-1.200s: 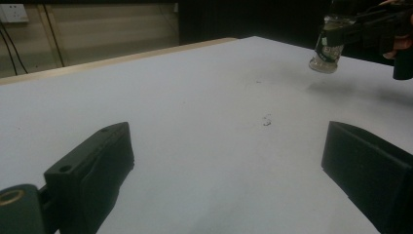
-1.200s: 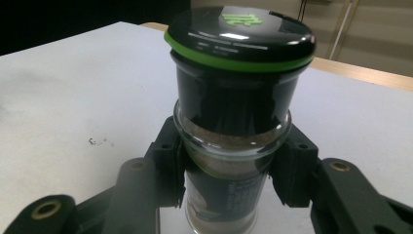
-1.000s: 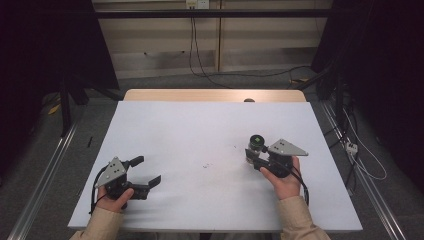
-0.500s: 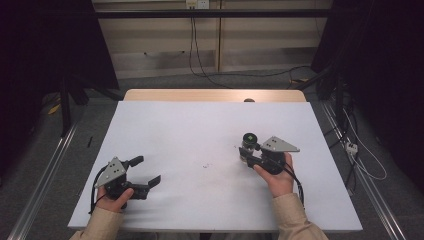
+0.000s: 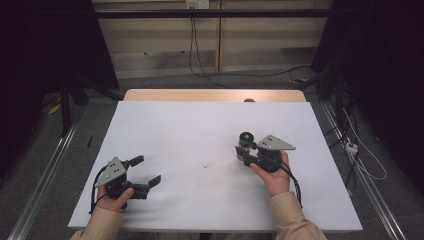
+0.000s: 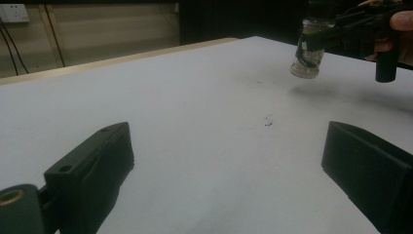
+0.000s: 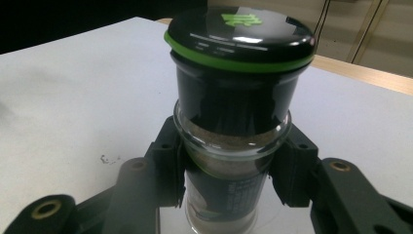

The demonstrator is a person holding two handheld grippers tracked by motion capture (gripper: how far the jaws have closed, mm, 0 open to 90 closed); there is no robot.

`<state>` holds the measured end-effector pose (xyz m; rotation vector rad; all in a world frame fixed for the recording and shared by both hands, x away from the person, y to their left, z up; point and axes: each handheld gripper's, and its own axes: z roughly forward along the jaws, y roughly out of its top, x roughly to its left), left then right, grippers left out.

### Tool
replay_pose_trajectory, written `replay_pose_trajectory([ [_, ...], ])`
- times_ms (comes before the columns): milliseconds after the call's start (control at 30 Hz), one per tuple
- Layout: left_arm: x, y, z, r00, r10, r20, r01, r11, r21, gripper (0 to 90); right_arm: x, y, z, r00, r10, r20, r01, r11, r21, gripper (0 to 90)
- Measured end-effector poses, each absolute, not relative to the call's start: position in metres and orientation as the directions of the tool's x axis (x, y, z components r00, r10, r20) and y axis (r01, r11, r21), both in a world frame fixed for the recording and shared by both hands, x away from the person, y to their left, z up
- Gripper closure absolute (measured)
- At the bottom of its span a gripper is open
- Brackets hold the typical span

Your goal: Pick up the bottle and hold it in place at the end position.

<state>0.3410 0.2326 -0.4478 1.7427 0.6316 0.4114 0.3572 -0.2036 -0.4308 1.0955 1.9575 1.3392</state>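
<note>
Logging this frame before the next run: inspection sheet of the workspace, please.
Surface: white table, wooden strip at far edge, a few small dark specks near the middle.
Job's things: glass jar with black, green-rimmed lid, brownish powder inside, held upright, lifted off the table.
Clutter: nothing seen.
Grippers: right gripper shut on the jar's body; left gripper open, jaws wide with nothing between them, low over the near left of the table.
Cables: black cable trails from the right gripper; more on the floor behind.
Surroundings: grey floor, dark curtains at both sides.
</note>
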Motion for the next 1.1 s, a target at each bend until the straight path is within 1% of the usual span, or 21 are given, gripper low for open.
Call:
replay_pose_trajectory([
  [233,0.341,0.232,-0.449,0.789,0.611,-0.063,0.206,-0.166,0.964,4.6,0.359,-0.203,-0.432,-0.537,0.843,0.019,0.332,0.19,0.924,53.4],
  [1100,0.343,0.232,-0.448,0.791,0.608,-0.06,0.2,-0.165,0.966,4.6,0.364,-0.189,-0.434,-0.548,0.836,0.026,0.348,0.2,0.916,53.4],
])
